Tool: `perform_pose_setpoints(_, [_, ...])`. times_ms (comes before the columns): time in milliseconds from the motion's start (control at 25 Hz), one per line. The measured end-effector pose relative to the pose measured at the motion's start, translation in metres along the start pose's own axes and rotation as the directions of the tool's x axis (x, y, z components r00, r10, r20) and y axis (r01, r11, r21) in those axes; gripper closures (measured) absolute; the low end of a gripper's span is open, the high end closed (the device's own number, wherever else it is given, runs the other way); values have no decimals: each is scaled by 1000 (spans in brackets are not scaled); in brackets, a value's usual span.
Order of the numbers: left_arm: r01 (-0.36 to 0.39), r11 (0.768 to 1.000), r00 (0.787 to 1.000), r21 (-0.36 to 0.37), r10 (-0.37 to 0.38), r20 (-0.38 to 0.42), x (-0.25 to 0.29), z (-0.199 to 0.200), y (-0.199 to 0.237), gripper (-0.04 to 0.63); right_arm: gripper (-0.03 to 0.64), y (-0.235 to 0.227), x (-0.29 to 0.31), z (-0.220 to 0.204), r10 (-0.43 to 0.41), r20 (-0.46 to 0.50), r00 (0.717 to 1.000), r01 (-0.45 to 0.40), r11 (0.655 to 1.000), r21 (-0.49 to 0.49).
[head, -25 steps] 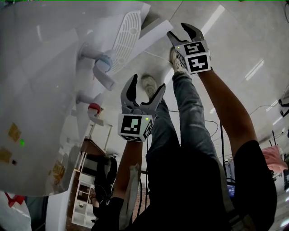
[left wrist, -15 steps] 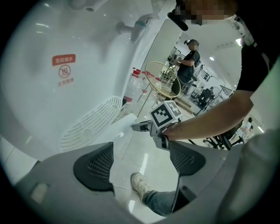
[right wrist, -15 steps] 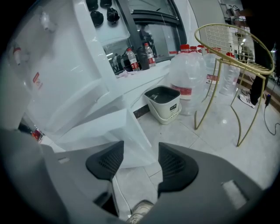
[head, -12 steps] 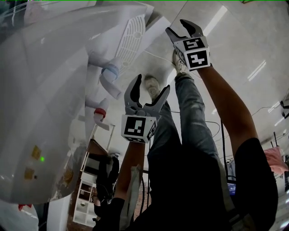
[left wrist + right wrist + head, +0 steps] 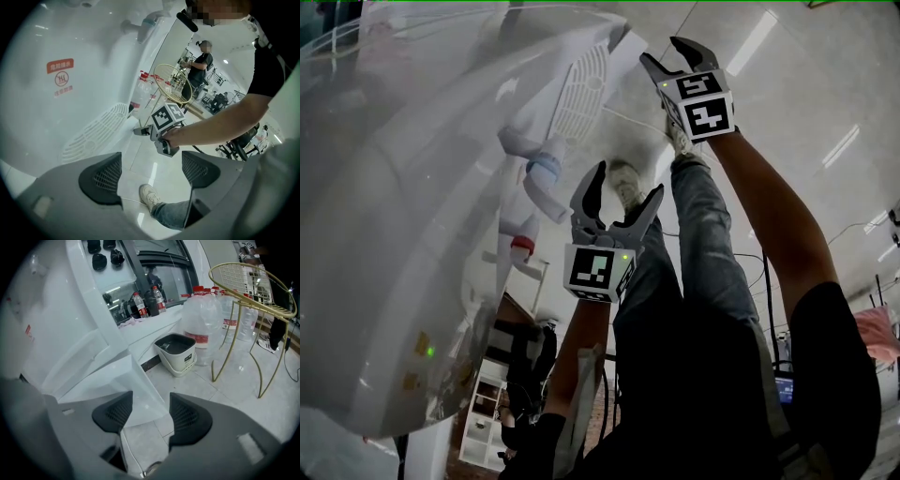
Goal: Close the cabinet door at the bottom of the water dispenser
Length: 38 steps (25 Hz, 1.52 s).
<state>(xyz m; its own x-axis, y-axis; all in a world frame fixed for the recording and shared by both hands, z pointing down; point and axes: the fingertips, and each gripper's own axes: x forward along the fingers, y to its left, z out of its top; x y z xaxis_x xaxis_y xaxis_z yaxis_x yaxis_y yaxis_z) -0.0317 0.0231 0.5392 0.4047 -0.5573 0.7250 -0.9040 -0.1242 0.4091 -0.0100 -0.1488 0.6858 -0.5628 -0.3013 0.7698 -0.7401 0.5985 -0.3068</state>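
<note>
Shows the right gripper [image 5: 149,409] half open, gripping nothing, with the open white cabinet door [image 5: 115,380] — low on the water dispenser [image 5: 412,234] — just ahead between its jaws; left gripper [image 5: 150,171] wide open, empty.

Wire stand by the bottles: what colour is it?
The stand is gold, clearest in the right gripper view.
</note>
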Motion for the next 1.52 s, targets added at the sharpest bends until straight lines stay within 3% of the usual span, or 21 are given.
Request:
perform_pose_setpoints(1040, [-7,1000,1000,-15,8,22,-8,13,1,189,377,15,15,41,22,40,999,-21,999,-36])
perform_pose_setpoints(1520, [10,999,999,34,-11,40,-18,20,-10,189,377,14,-20,56,0,79,997,2,1000,-30])
